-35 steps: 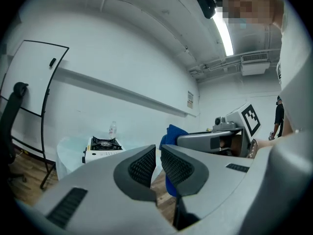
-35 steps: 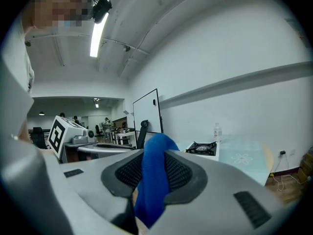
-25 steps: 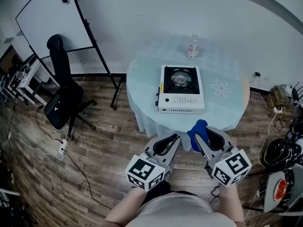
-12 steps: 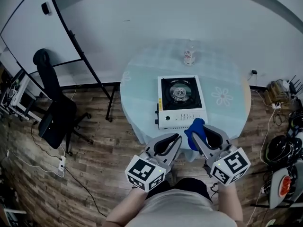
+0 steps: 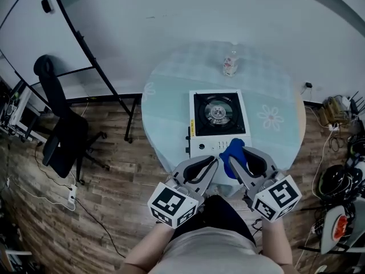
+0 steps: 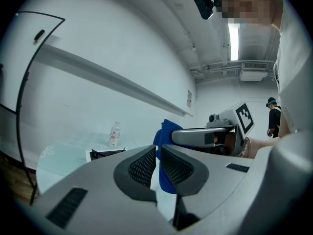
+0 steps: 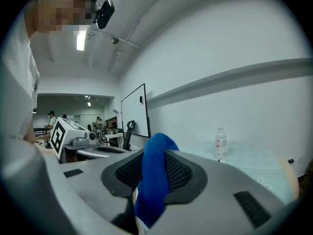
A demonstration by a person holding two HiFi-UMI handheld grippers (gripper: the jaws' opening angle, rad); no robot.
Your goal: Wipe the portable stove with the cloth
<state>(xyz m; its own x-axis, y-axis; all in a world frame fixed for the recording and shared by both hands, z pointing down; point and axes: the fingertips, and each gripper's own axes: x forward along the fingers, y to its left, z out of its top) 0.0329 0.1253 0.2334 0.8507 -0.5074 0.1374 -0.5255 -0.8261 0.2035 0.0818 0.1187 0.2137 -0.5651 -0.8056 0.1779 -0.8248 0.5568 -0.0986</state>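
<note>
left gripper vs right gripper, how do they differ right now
The right gripper is shut on the blue cloth; the left gripper is shut with nothing between its jaws. In the head view the right gripper's cloth overlaps the near edge of the portable stove, while the left gripper's tip sits just short of that edge. Both point toward the portable stove, side by side.

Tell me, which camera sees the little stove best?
The head view. It looks down on the whole portable stove, with its black burner top and white front, on the round table. The left gripper view catches only a low dark edge of it beside the bottle. The right gripper view doesn't show it.
</note>
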